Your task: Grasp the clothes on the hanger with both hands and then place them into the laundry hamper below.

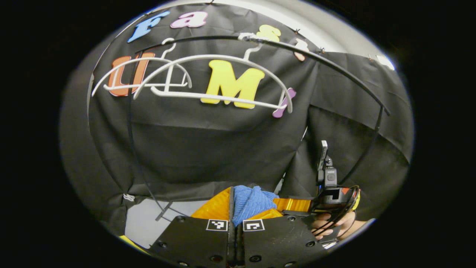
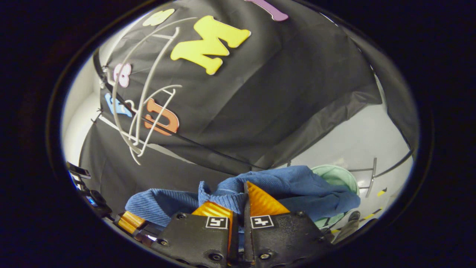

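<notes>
Garment: a blue knitted cloth, ribbed in texture, is off the hangers and hangs between the two grippers, low in front of the booth wall.

Left gripper: its fingers are closed together with a bunch of the blue cloth pinched between them; the grasp looks firm.

Right gripper: also clenched on the cloth, near a folded edge; the fabric spreads out to both sides of the fingers in the right gripper view.

Other gripper seen: in the left gripper view the right gripper is just beside, with the person's hand holding it from below.

Hangers: two white hangers are on the black rail above, both bare of clothes.

Hamper: a pale green round rim shows behind the cloth in the right gripper view; I think this is the laundry hamper, but most of it is covered, so I am not sure.

Handling: I judge the cloth is light, soft and floppy, not fragile and not slippery, because the knit gives grip. It will sag and swing between the two holds.

Where to hold: the two pinches, a little apart on the upper edge, are good; a thick bunch is safer than a single layer.

Risk: a loose hanging end may catch on the hamper rim and stay outside.
</notes>
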A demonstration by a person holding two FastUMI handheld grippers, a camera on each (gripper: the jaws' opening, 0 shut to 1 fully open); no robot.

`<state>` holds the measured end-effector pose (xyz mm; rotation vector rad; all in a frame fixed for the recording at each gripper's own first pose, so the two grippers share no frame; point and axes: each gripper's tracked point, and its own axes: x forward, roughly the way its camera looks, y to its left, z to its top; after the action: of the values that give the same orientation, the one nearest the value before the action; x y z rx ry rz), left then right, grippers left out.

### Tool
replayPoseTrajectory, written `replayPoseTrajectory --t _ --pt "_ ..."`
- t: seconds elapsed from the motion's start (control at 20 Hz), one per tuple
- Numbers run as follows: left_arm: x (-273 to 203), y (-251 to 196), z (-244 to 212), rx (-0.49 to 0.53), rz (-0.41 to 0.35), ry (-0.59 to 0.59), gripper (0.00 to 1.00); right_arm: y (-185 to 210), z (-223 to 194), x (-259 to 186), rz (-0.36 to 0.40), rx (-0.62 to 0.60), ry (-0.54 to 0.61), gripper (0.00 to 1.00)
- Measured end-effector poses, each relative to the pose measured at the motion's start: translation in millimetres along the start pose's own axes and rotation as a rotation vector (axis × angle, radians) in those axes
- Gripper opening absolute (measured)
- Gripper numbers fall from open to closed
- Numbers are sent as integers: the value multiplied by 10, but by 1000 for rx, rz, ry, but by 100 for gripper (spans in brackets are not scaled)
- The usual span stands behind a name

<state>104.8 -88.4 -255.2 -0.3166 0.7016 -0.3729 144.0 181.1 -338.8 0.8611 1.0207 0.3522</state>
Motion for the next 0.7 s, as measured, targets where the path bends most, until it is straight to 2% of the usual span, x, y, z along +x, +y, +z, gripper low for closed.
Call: replayPoseTrajectory --t 0.2,0.25,0.4,0.45,0.5,0.55,0.7 --pt "204 160 -320 -29 29 76 1 -312 -73 247 -71 -8 40 7" --pt "247 214 -405 -33 35 95 1 -389 -88 299 -88 -11 49 10" --pt "408 254 -700 -59 36 169 1 -683 -156 436 -176 -41 80 10" --pt "463 263 -836 -78 31 209 1 -790 -191 481 -213 -57 97 5" --pt "501 295 -928 -79 39 229 1 -906 -223 505 -244 -67 116 16" --pt "451 252 -892 -73 48 251 1 -1002 -258 536 -271 -71 138 15" --pt "419 322 -962 -64 92 322 1 -1157 -328 669 -362 -71 203 30"
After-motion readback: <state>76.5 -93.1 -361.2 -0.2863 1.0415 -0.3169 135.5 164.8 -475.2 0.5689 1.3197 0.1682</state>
